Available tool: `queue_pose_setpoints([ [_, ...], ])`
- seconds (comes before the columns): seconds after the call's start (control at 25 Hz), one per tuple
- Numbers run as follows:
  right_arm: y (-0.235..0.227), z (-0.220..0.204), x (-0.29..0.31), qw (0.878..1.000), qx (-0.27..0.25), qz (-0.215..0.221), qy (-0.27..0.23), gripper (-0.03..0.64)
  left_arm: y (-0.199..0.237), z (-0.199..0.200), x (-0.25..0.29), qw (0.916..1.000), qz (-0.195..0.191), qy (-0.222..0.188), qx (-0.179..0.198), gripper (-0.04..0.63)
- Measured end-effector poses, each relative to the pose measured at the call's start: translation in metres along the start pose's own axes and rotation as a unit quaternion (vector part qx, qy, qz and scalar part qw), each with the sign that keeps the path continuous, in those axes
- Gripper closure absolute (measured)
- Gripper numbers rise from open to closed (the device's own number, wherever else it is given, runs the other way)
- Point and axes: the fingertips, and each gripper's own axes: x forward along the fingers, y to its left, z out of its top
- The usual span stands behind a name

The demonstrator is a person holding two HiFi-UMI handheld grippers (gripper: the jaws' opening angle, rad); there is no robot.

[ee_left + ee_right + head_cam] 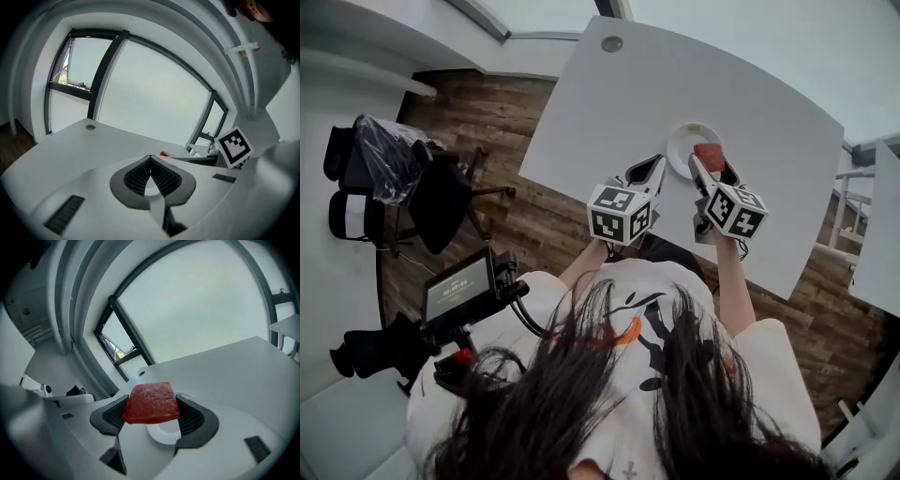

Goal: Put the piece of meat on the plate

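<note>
A red slab of meat (709,153) sits between the jaws of my right gripper (712,165), which is shut on it. It hangs just over the near right edge of a small white round plate (686,142) on the white table (609,103). In the right gripper view the meat (151,399) fills the gap of the right gripper (152,414), with the plate (161,433) showing below it. My left gripper (658,161) rests just left of the plate with nothing in it. In its own view the left gripper (150,160) has its jaws meeting at the tips, and a sliver of the meat (163,153) shows beyond.
A round cable grommet (612,43) sits at the table's far end. Black office chairs (412,178) stand on the wooden floor to the left. A small monitor on a rig (459,286) is near my left side. Another white table (877,234) lies to the right.
</note>
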Motion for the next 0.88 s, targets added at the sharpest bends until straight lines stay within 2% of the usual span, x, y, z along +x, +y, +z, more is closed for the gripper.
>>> queue_pose_setpoints([
  [0.28,-0.026,-0.022,0.058,0.996,-0.060,0.007,0.070,0.304,0.001,-0.008,0.024,0.9998,0.007,0.017,-0.002,0.589],
  [0.56,-0.032,-0.043,0.087,0.982,-0.136,-0.004,0.129,0.304,0.005,-0.011,0.024,0.9996,0.015,0.021,-0.004,0.589],
  [0.88,-0.042,-0.058,0.097,0.974,-0.149,-0.014,0.171,0.302,0.014,-0.011,0.022,0.9993,0.030,0.021,-0.008,0.589],
])
